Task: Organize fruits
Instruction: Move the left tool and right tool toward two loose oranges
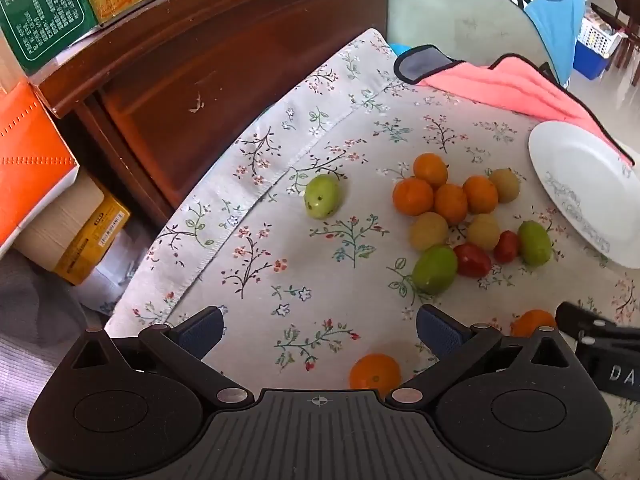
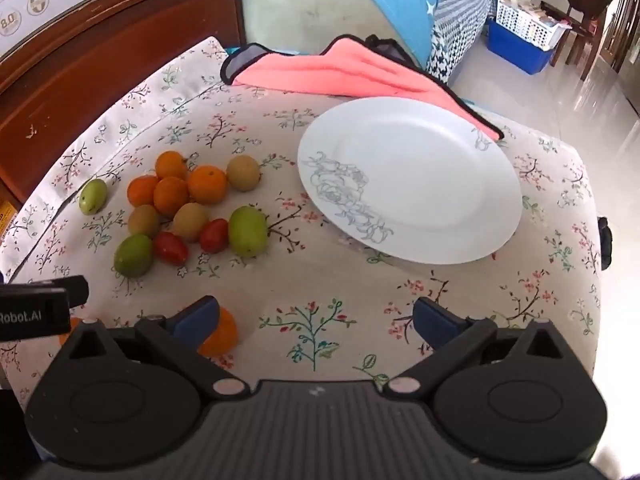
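A cluster of small fruits [image 1: 460, 216] lies on the floral tablecloth: several oranges [image 2: 180, 188], tan round fruits [image 2: 243, 173], two red tomatoes [image 2: 172, 247] and green fruits [image 2: 247, 231]. One green fruit [image 1: 321, 196] lies apart to the left. A lone orange [image 1: 375, 371] sits close under my left gripper [image 1: 320, 330], which stands open and holds nothing. Another orange [image 2: 222, 334] lies by the left finger of my right gripper [image 2: 316, 320], also open with nothing between its fingers. The white plate [image 2: 420, 152] with a grey flower print is bare.
A pink cloth with dark trim [image 2: 344, 70] lies behind the plate. A dark wooden headboard [image 1: 192, 72] and stacked boxes [image 1: 36, 152] stand to the left. The table's edge [image 2: 596, 280] drops off at the right. The other gripper's tip [image 1: 592, 326] shows at the right.
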### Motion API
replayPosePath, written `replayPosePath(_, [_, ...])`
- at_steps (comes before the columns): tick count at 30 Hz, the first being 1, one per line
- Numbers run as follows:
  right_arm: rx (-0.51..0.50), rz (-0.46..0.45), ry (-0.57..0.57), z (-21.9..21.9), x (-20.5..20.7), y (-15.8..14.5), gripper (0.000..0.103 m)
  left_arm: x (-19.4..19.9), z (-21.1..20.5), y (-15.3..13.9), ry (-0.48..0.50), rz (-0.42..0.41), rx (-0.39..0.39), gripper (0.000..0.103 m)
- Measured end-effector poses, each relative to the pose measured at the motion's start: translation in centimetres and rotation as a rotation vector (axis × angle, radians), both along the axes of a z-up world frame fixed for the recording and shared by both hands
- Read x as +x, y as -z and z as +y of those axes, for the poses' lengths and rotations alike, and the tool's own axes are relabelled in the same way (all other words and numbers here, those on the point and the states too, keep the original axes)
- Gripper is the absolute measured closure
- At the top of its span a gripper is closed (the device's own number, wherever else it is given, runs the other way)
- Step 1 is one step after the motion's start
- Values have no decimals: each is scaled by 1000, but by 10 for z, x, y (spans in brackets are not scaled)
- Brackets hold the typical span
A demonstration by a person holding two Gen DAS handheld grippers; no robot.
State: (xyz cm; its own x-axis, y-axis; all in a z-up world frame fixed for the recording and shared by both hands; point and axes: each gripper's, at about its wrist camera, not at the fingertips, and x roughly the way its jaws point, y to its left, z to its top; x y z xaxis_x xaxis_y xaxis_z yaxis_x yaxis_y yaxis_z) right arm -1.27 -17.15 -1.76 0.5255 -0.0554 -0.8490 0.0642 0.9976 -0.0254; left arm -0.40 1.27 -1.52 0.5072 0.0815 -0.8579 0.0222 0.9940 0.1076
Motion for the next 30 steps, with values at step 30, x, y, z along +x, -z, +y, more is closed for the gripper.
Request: replayPosePath(30, [-3,-11,-27,9,3,2,1,-1,-4,-1,10,16,0,0])
